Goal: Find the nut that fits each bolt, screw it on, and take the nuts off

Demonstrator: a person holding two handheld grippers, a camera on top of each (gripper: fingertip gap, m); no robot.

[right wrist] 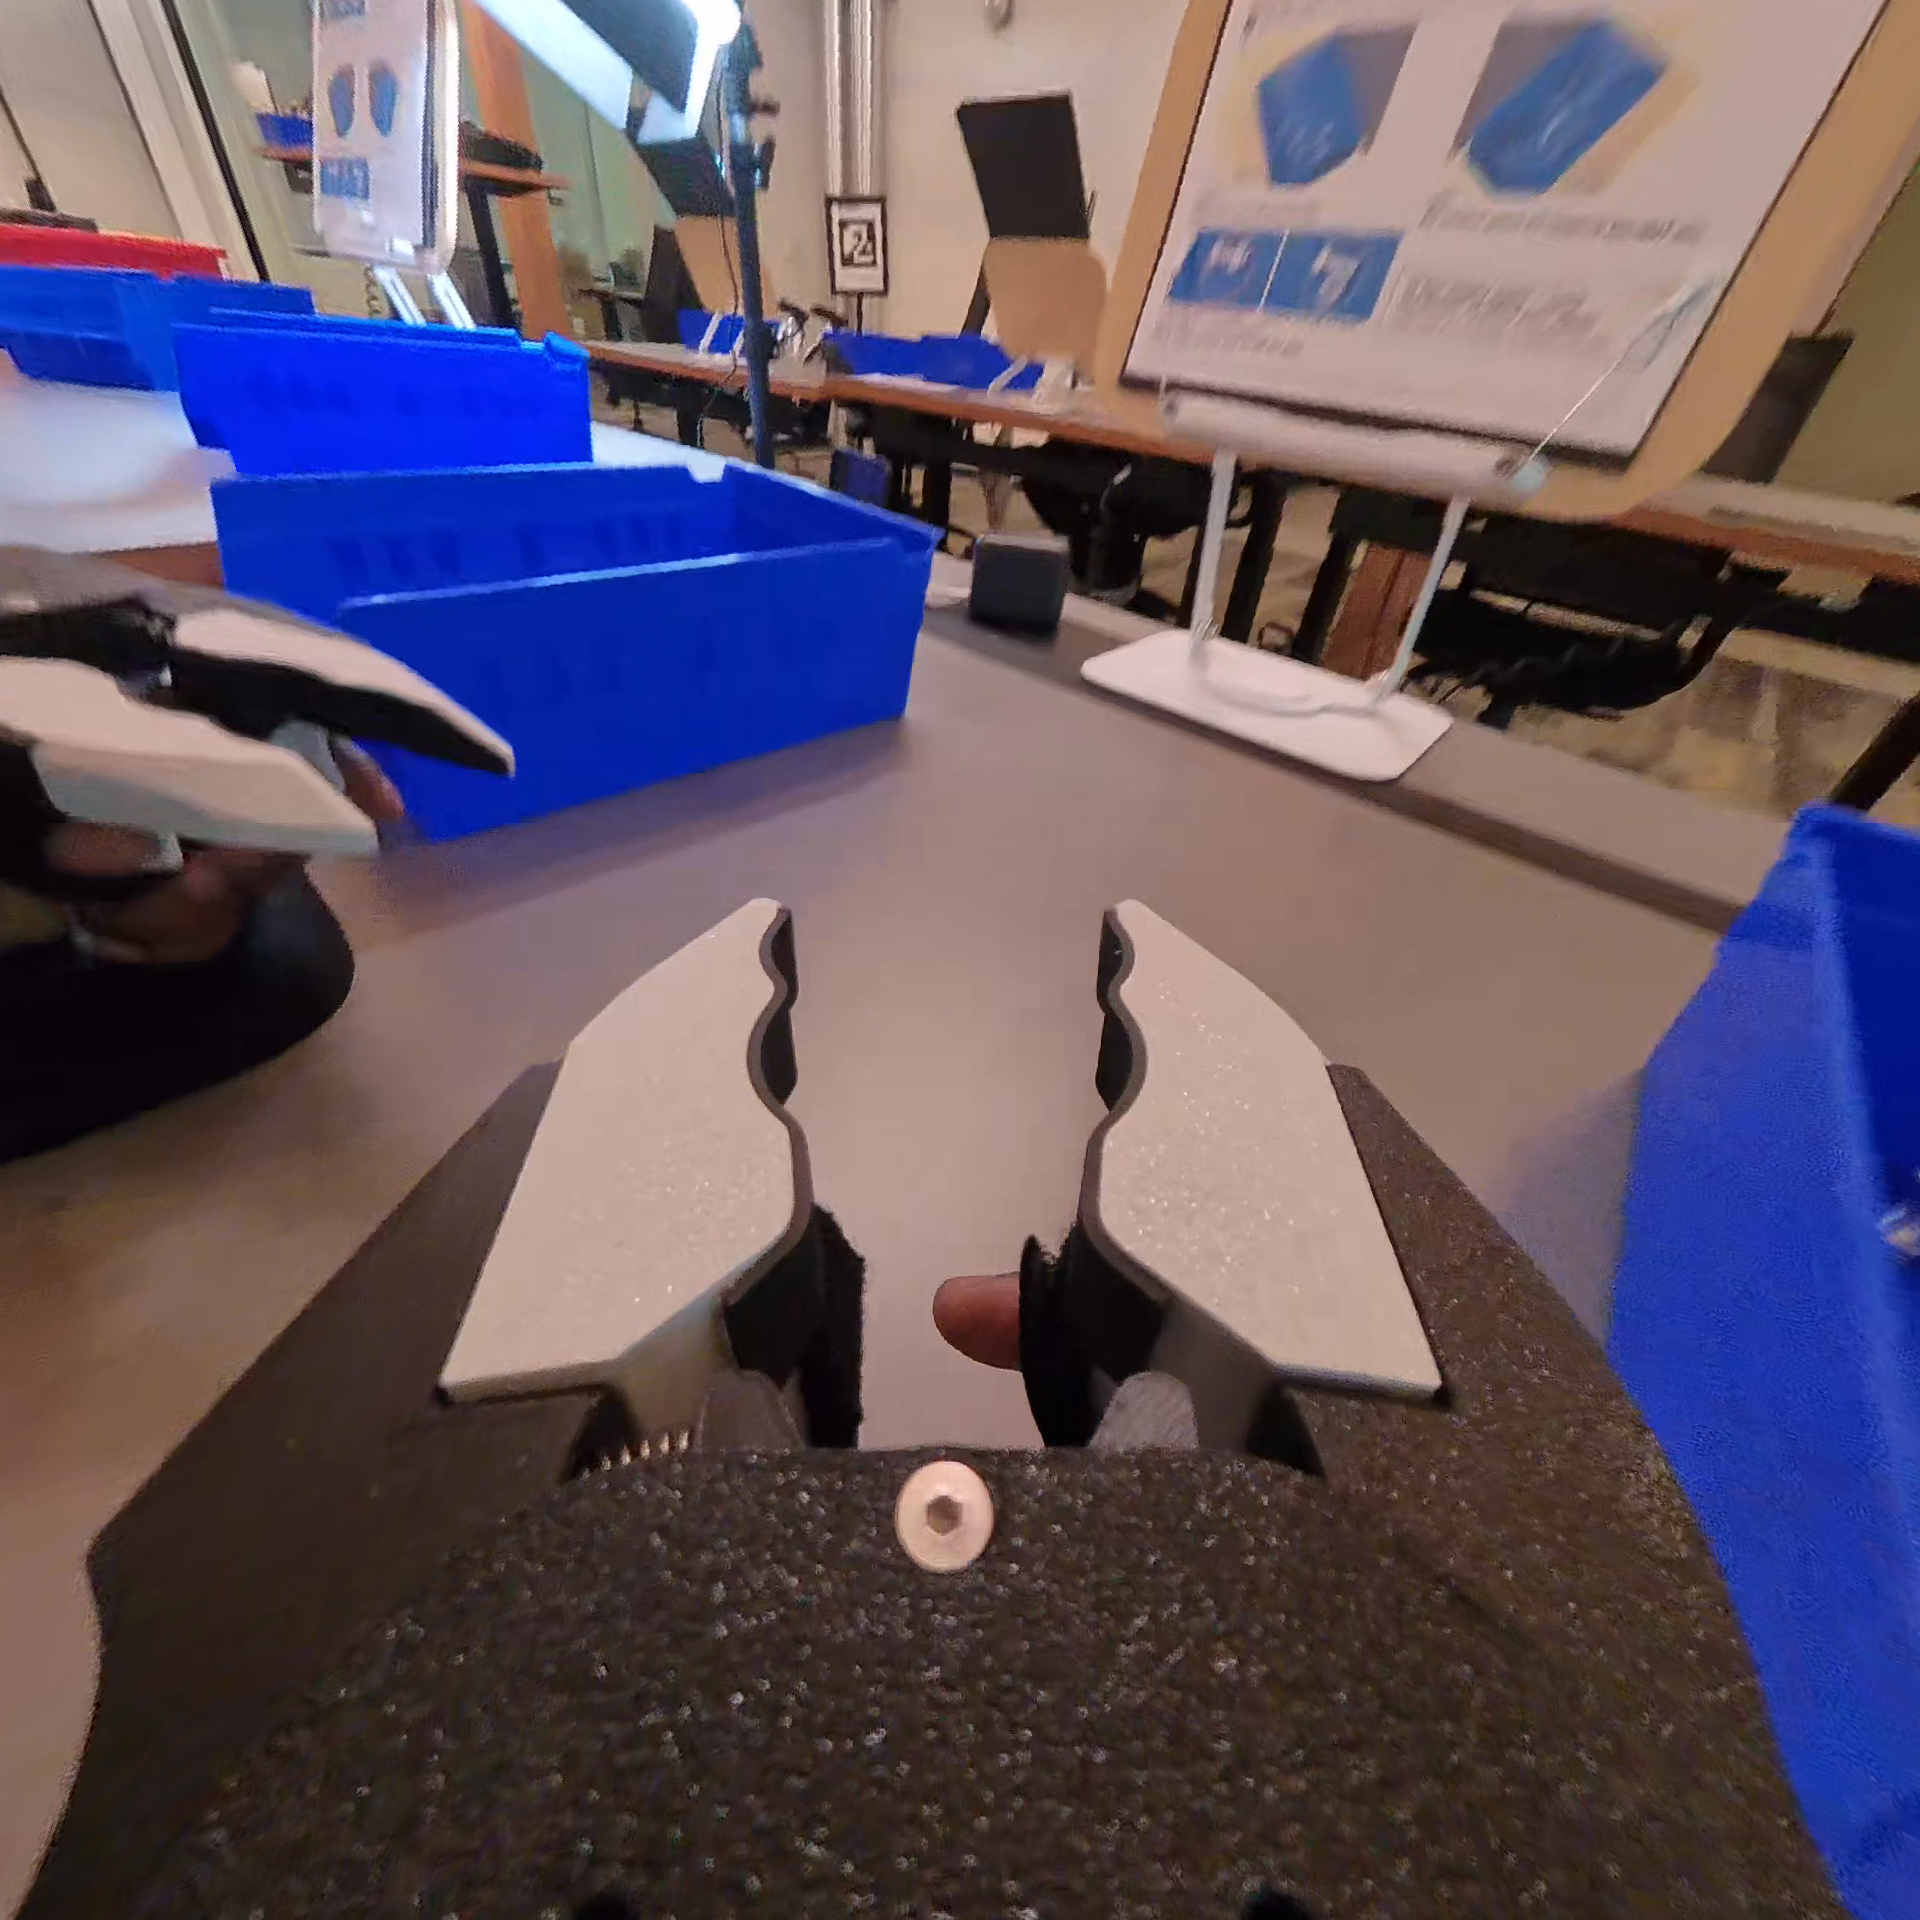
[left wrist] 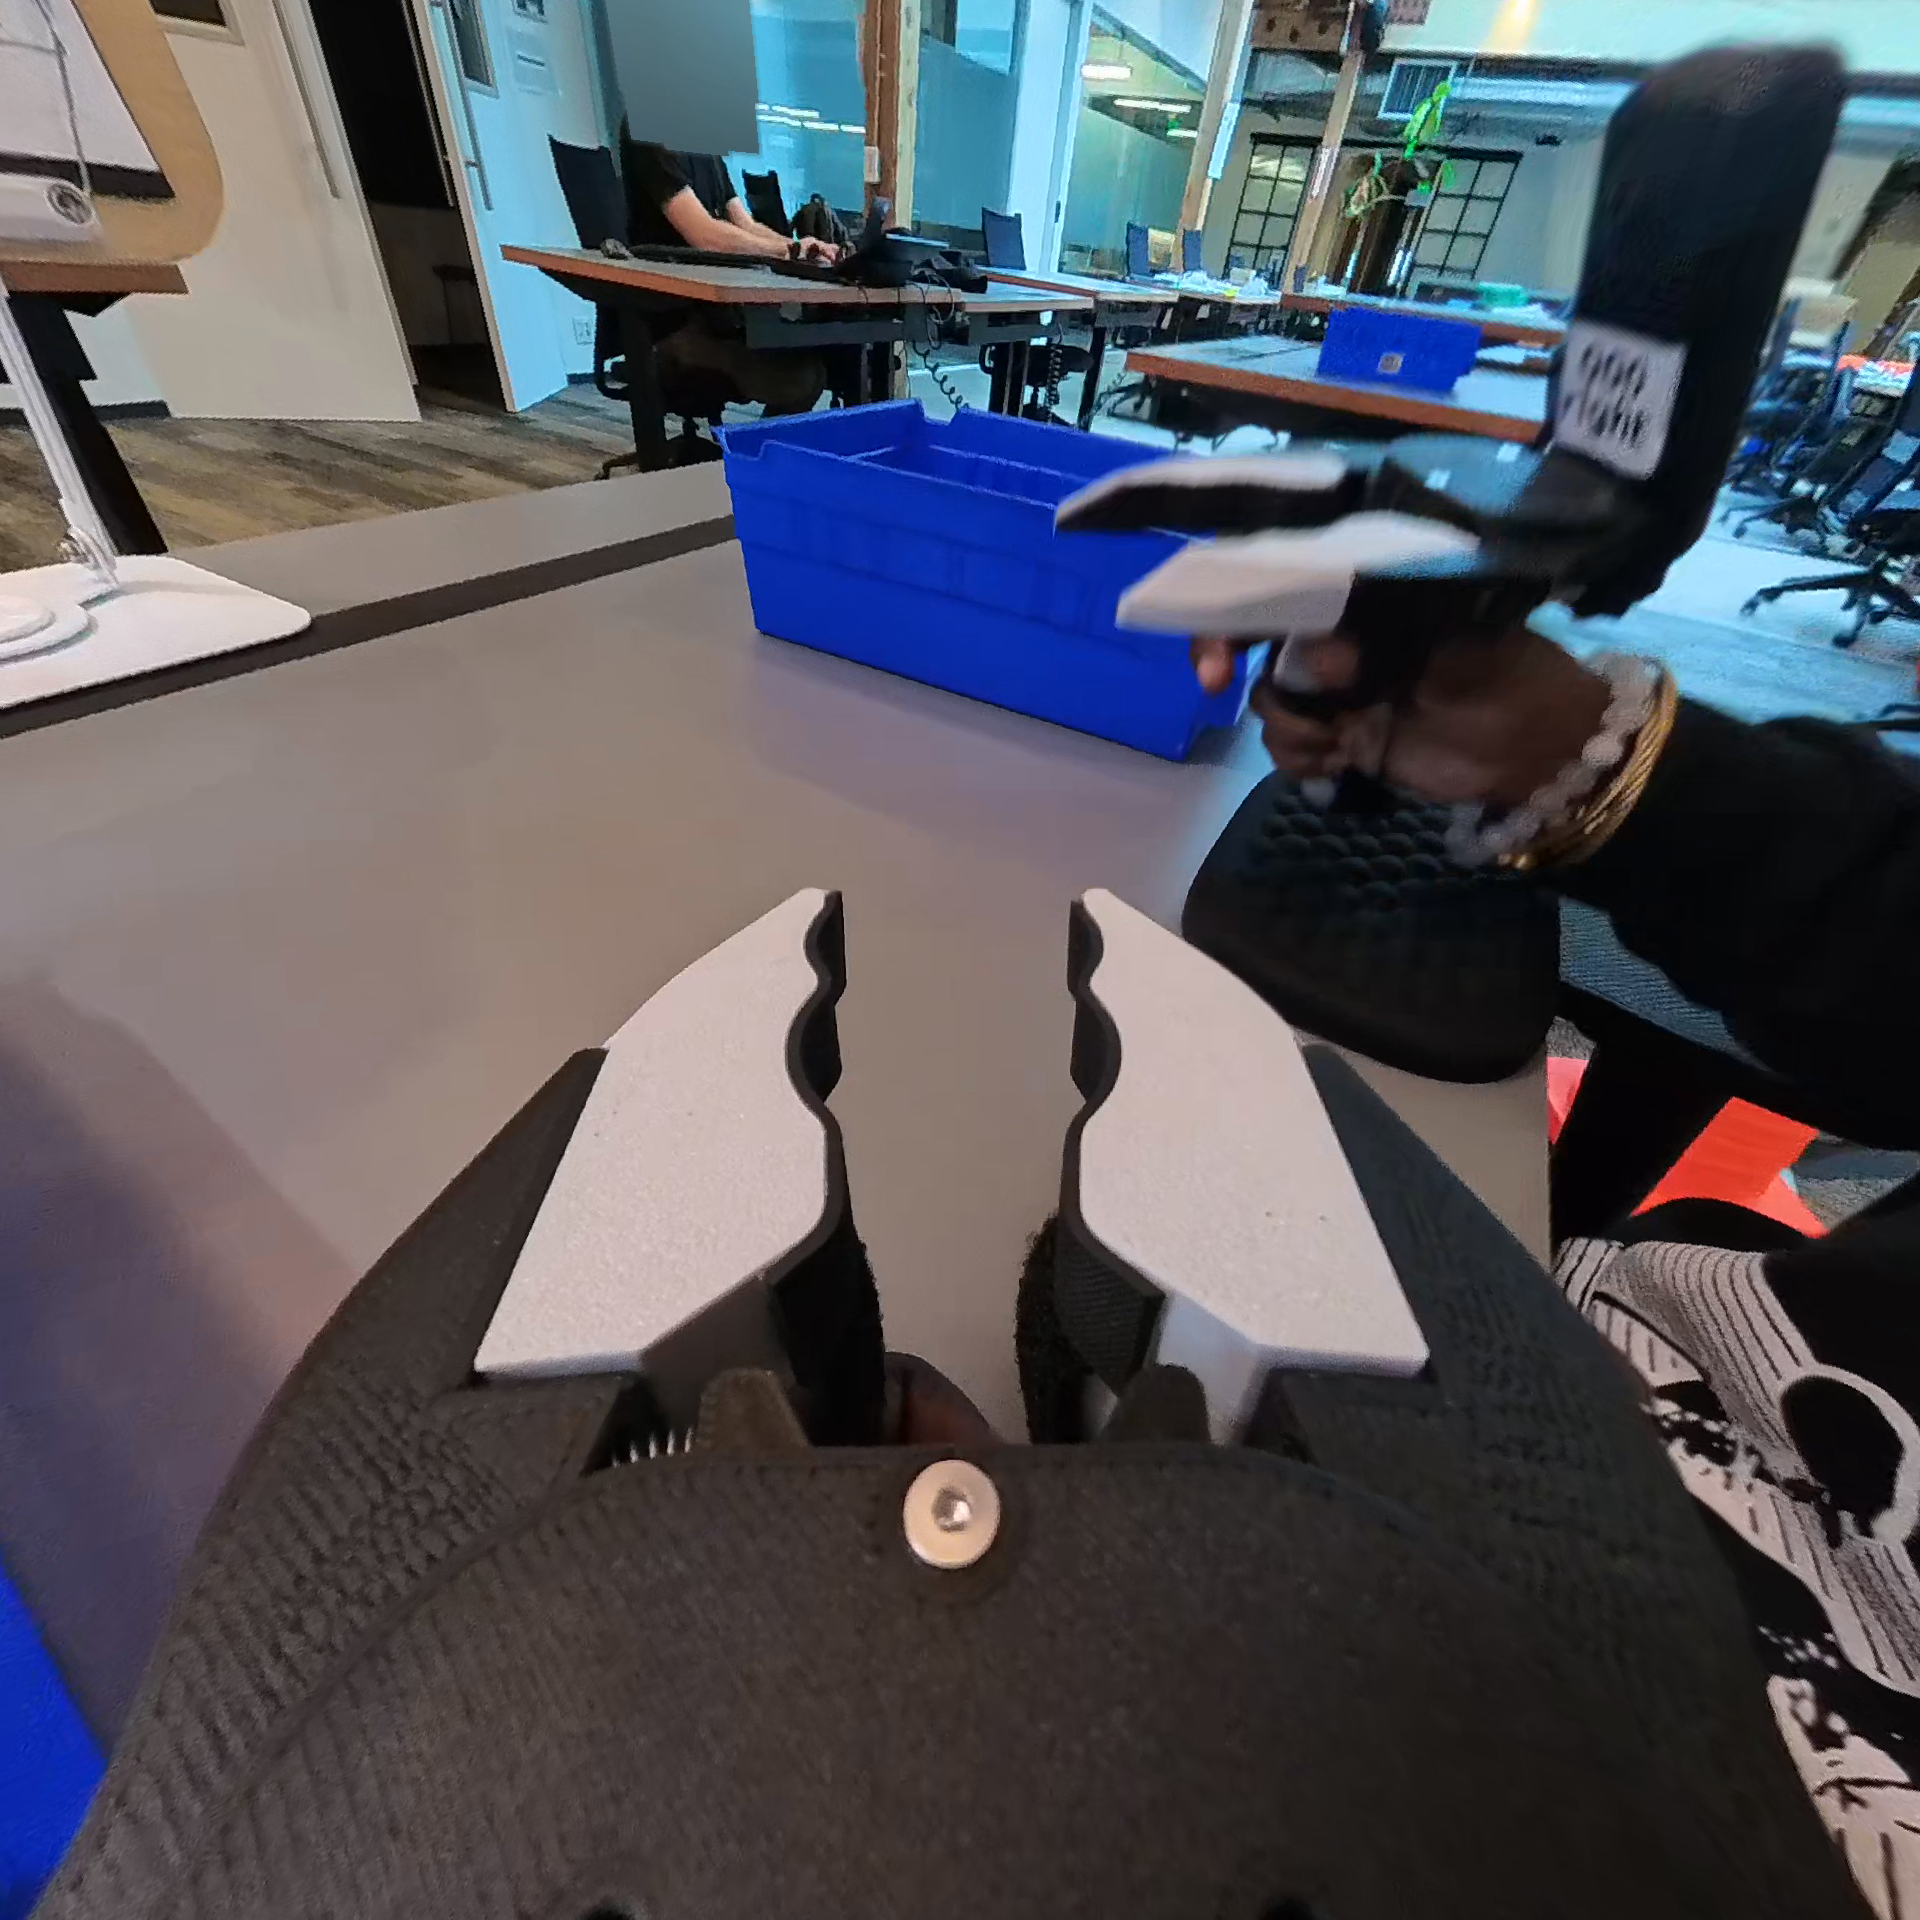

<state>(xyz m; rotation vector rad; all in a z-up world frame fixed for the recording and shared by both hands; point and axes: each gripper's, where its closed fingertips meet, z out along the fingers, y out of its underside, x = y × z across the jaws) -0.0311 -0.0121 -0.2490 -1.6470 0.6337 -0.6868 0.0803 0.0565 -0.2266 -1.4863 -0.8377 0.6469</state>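
Note:
No nut or bolt shows in either view. My left gripper [left wrist: 956, 914] is open and empty, held low over the grey table [left wrist: 468, 831]. My right gripper [right wrist: 945, 925] is also open and empty over the same table [right wrist: 1039, 810]. Each gripper shows in the other's view. The right one [left wrist: 1091, 561] is held up at the right in front of a blue bin, with a hand on its handle. The left one [right wrist: 442, 800] is at the left edge, beside another blue bin.
A blue bin [left wrist: 935, 603] stands ahead on the table, its inside mostly hidden. Blue bins stand at left [right wrist: 623, 644] and close at right [right wrist: 1787, 1195]. A white-based sign stand [right wrist: 1268, 707] and a small dark cube [right wrist: 1018, 582] sit at the far edge. A black chair back [left wrist: 1371, 935] is at the table's right.

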